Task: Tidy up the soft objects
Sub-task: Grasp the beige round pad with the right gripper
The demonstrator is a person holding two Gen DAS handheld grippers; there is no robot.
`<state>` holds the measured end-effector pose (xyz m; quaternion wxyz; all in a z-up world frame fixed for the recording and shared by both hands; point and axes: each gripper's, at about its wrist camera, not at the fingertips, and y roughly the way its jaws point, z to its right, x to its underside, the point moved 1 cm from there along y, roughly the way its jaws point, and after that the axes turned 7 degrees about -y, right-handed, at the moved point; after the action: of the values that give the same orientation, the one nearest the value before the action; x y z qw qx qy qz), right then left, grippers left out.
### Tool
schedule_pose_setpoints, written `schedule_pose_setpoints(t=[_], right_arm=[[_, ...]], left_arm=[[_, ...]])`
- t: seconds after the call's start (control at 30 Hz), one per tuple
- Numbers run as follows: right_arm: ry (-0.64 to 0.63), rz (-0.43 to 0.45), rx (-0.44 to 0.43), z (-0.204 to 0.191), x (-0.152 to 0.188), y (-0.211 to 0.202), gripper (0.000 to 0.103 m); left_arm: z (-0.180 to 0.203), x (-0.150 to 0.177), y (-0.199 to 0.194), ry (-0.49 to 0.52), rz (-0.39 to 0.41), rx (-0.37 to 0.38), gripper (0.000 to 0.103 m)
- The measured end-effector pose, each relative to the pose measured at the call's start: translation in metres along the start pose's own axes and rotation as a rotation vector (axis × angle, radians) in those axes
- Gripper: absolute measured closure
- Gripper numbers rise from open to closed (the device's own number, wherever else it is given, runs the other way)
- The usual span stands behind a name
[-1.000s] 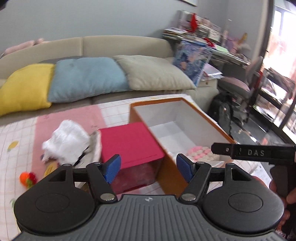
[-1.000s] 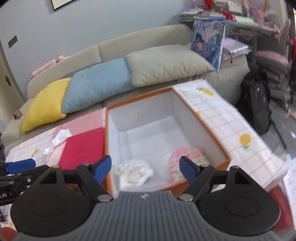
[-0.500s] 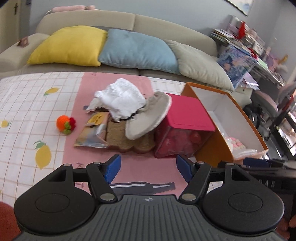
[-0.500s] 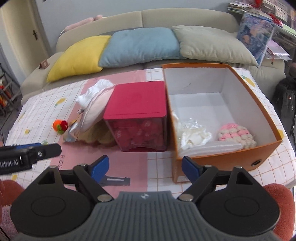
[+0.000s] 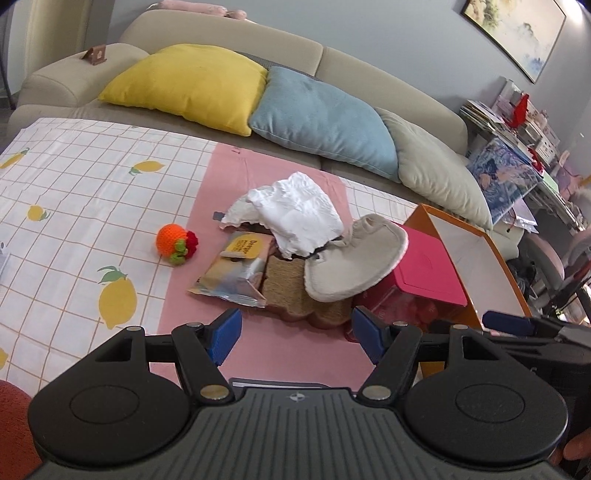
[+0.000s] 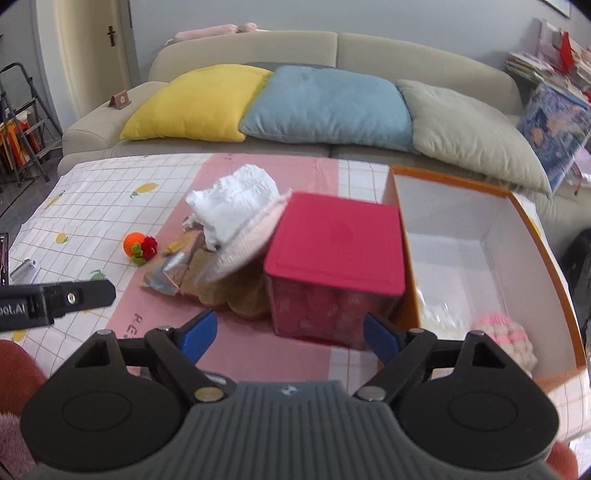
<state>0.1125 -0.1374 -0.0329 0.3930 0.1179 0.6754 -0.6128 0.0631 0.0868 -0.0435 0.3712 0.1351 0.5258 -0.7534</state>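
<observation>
A beige sofa (image 6: 369, 48) behind the table holds a yellow cushion (image 6: 192, 103), a blue cushion (image 6: 328, 107) and a grey cushion (image 6: 469, 129) in a row. A painting (image 5: 517, 29) hangs above. Cluttered shelves (image 5: 517, 118) stand at right; a folded ladder, perhaps, (image 6: 18, 122) leans at left.

**Two wrist views over one table**

The left wrist camera sat low behind the left claw (image 5: 295, 334), facing across the table (image 5: 74, 192) toward the sofa (image 5: 369, 74), near the white cloth (image 5: 299, 214). The right wrist camera looked the same way from behind the right claw (image 6: 290, 334) (set further right), close to the red box (image 6: 340, 240) and orange box (image 6: 554, 273). Both views shared cloth, boxes and sofa.
</observation>
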Motion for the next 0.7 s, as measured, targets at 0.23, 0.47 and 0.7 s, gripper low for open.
schedule_pose_setpoints(t=[0.23,0.47,0.7], right_arm=[[-0.105,0.031,-0.001,-0.017,-0.035,0.022,0.018],[-0.148,0.017,-0.012,-0.020,-0.062,0.051,0.020],[-0.189,-0.073,0.007,-0.024,-0.075,0.092,0.033]], left_arm=[[-0.010,-0.009,0.007,0.002,0.003,-0.013,0.023],[-0.005,-0.025,0.020,0.053,0.010,-0.021,0.024],[-0.007,-0.031,0.035,0.052,-0.028,-0.023,0.024]])
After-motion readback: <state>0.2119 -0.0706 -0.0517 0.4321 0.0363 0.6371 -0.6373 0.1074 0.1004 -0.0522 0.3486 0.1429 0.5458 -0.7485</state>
